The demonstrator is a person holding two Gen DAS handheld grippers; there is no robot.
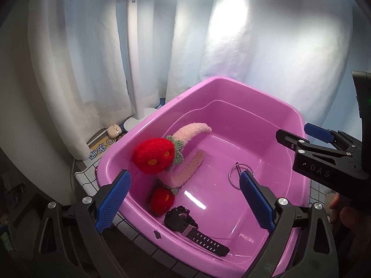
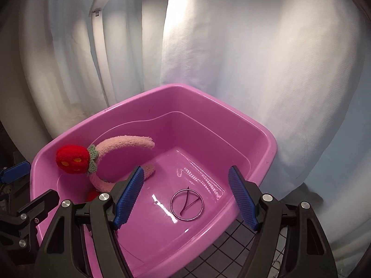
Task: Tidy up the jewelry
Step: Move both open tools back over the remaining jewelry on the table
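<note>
Headband, watch in basin

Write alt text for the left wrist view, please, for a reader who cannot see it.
A pink tub holds a fuzzy strawberry headband, a black watch and a thin metal ring. The open left gripper hovers over it; the right gripper enters from the right.

Left wrist view: close above the near-left corner of the pink tub, angled down and to the right across its floor. Right wrist view: close above the near rim, angled down and forward. Shared by the 2 views: tub interior, plush headband, metal ring, white curtain.
</note>
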